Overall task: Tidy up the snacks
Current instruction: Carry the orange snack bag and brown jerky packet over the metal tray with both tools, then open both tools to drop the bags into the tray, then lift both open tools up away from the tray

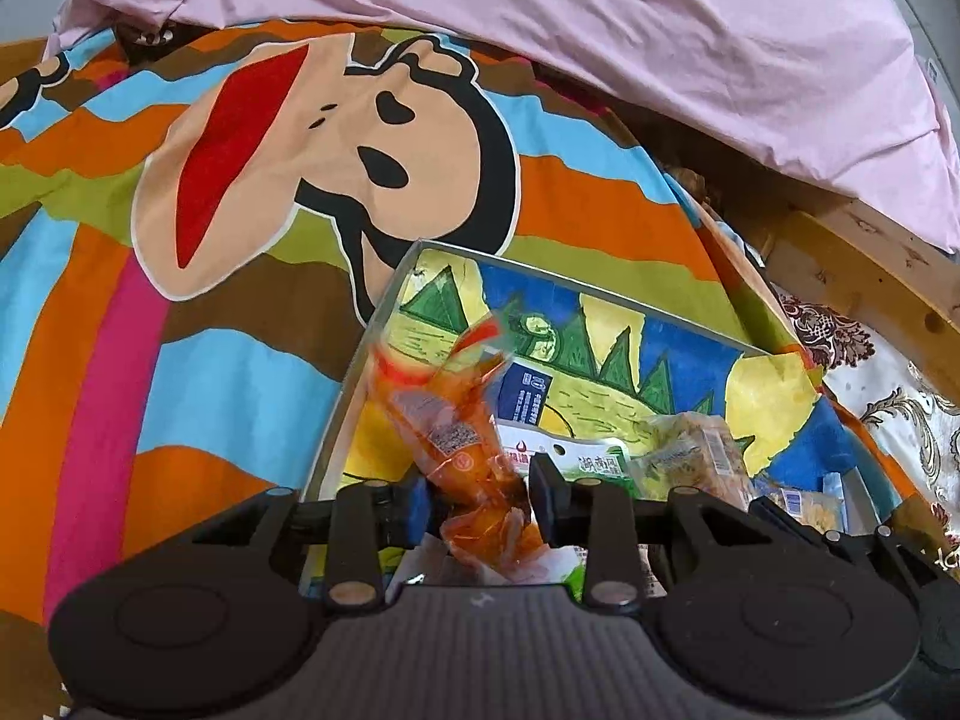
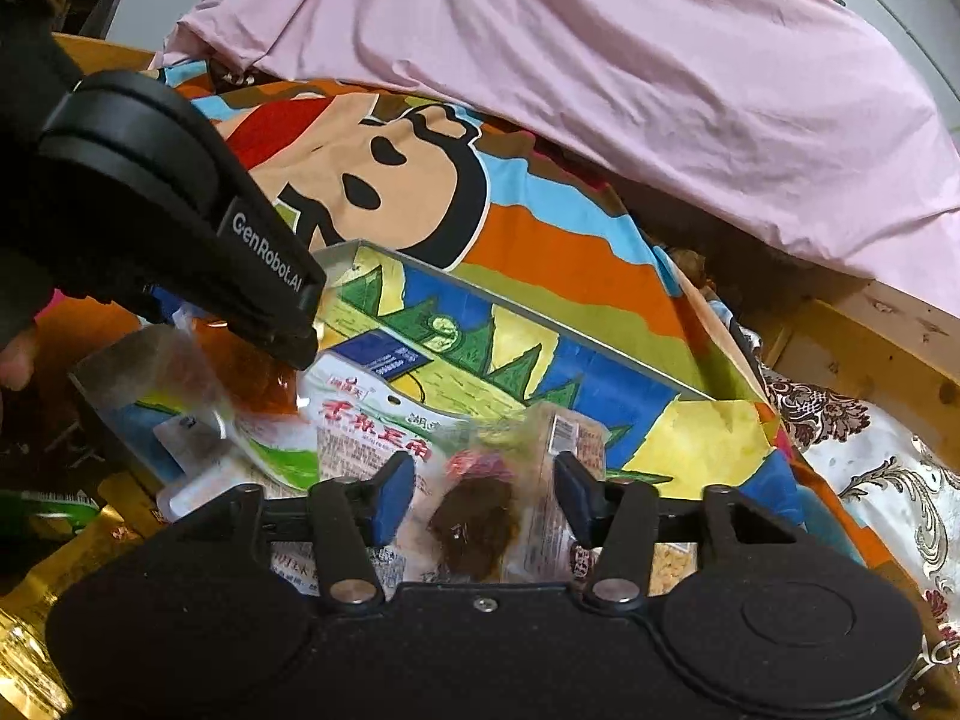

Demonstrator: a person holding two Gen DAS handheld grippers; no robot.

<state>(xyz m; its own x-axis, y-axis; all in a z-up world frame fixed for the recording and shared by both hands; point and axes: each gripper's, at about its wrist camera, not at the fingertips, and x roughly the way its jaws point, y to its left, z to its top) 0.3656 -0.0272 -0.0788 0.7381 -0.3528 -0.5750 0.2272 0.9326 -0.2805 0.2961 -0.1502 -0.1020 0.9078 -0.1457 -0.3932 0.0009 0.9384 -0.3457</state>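
Note:
A shallow box (image 1: 606, 294) lined with a dinosaur drawing lies on the bed and holds several snack packs. My left gripper (image 1: 480, 495) is open around an orange snack pack (image 1: 447, 420) that hangs blurred over the box; the pack also shows in the right wrist view (image 2: 252, 372) under the left gripper's body (image 2: 180, 204). My right gripper (image 2: 485, 495) is open above a clear pack of dark brown snack (image 2: 480, 516) lying in the box (image 2: 540, 312). A white and green pack (image 2: 360, 420) lies beside it.
The box rests on a colourful cartoon bedsheet (image 1: 180, 240). A pink quilt (image 1: 600, 30) is bunched at the back. A wooden bed frame (image 1: 858, 252) runs along the right. Gold and green snack bags (image 2: 54, 570) lie at the left of the right wrist view.

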